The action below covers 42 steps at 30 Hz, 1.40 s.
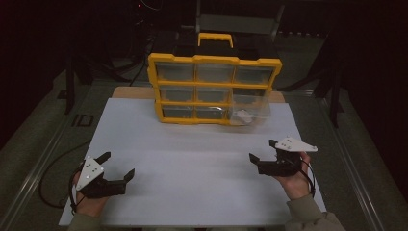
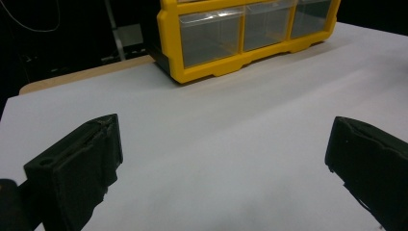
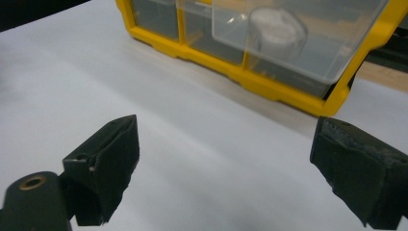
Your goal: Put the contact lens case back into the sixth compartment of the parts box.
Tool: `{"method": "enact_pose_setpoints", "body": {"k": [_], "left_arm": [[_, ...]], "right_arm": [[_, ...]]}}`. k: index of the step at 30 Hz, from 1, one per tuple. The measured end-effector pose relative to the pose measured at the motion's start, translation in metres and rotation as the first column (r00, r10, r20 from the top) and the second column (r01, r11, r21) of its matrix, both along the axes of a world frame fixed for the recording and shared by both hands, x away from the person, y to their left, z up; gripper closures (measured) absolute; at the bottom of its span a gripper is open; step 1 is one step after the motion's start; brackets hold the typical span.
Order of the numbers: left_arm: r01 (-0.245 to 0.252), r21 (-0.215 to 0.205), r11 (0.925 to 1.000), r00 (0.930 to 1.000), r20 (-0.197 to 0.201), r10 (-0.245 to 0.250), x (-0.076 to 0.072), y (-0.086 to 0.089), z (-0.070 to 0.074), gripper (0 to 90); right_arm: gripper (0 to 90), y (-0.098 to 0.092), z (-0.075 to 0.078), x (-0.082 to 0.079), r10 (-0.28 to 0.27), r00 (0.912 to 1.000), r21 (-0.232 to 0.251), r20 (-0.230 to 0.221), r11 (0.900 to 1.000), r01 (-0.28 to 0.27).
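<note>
A yellow organizer (image 1: 214, 89) stands at 12 o'clock on the white tabletop (image 1: 192, 163). Its lower-right clear drawer (image 1: 248, 110) is pulled out, with a small pale object (image 3: 278, 30) inside. The left gripper (image 1: 118, 166) at 8 o'clock and the right gripper (image 1: 262, 150) at 4 o'clock are both spread wide, holding nothing.

Dim light, dark surroundings, soft focus

Yellow organizer (image 1: 214, 60) with 9 clear drawers (image 1: 211, 92), white board (image 1: 192, 163), black grippers with grey plates
</note>
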State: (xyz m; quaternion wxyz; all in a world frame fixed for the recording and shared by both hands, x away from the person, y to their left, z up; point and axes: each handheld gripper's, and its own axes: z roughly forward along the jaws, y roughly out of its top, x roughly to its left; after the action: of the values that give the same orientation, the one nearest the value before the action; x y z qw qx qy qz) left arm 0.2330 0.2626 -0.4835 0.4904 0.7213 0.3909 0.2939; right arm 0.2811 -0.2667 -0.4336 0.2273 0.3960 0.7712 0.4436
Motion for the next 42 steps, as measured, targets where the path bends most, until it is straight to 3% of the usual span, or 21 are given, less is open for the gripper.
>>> {"method": "enact_pose_setpoints", "body": {"k": [3,6,13,17,19,33,42], "left_arm": [[-0.001,0.0,1.0,1.0,0.001,0.001,0.0,0.001,0.001,0.2],[-0.001,-0.002,1.0,1.0,0.0,0.001,0.001,0.001,0.0,0.2],[-0.001,-0.002,1.0,1.0,0.002,0.001,0.0,0.002,0.001,0.2],[-0.002,-0.004,1.0,1.0,0.003,0.002,0.0,0.002,0.001,0.2],[-0.001,-0.004,1.0,1.0,0.006,0.001,0.0,0.003,0.001,0.2],[-0.007,-0.009,0.9999,0.9997,0.022,0.008,-0.002,0.005,0.001,0.2],[-0.001,-0.008,1.0,0.9999,0.014,0.001,-0.003,0.006,-0.002,0.2]], "right_arm": [[10.1,-0.002,-0.011,-0.008,-0.012,0.9998,0.021,0.014,1.0,0.012],[10.1,-0.005,-0.02,-0.015,-0.042,0.9989,0.008,0.022,0.999,0.042],[10.1,-0.009,-0.031,-0.031,-0.019,0.9982,0.063,0.057,0.998,0.016],[10.1,-0.011,-0.035,-0.036,-0.017,0.9968,0.069,0.078,0.998,0.012],[10.1,-0.014,-0.039,-0.041,-0.019,0.9959,0.098,0.088,0.995,0.01],[10.1,-0.028,-0.053,-0.053,-0.054,0.9904,0.15,0.128,0.988,0.034],[10.1,-0.031,-0.057,-0.055,-0.079,0.9827,0.153,0.168,0.987,0.053]]}}
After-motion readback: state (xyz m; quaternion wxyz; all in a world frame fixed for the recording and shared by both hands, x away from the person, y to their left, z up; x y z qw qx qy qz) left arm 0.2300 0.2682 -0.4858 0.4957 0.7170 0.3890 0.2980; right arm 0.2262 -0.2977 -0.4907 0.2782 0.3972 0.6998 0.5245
